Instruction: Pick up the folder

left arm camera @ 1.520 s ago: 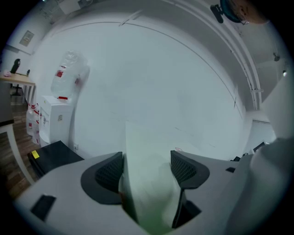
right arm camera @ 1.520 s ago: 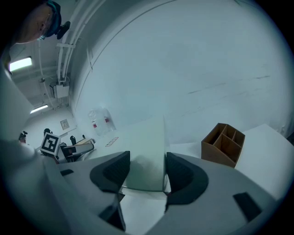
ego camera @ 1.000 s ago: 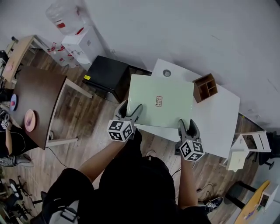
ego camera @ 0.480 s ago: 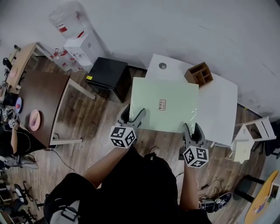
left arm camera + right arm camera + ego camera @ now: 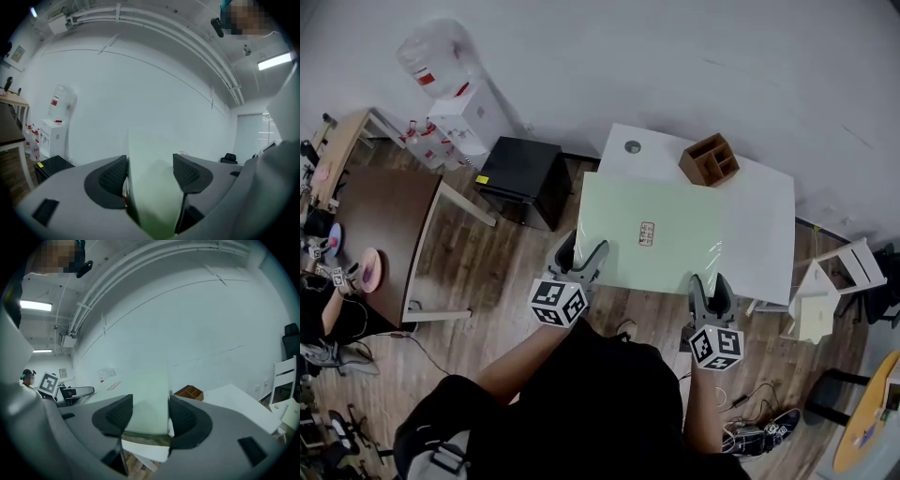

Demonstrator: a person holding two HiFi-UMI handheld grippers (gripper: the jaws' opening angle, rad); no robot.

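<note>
A large pale green folder [image 5: 652, 232] with a small label is held above the white table [image 5: 764, 234]. My left gripper [image 5: 581, 255] is shut on the folder's near left corner. My right gripper [image 5: 711, 292] is shut on its near right corner. In the left gripper view the green folder [image 5: 152, 187] fills the gap between the jaws. The right gripper view shows the folder [image 5: 145, 404] stretching away from between the jaws, with the left gripper [image 5: 70, 391] at its far corner.
A brown wooden organiser [image 5: 709, 159] stands on the table's far side beside a round grommet [image 5: 633, 146]. A black cabinet [image 5: 520, 173] stands left of the table, then a dark wooden table [image 5: 375, 225] and a water dispenser [image 5: 455, 108]. A white chair [image 5: 825, 291] is at the right.
Both grippers have kept their hold on the folder. It has shifted towards the table's near side, and the organiser now shows wholly beyond its far edge.
</note>
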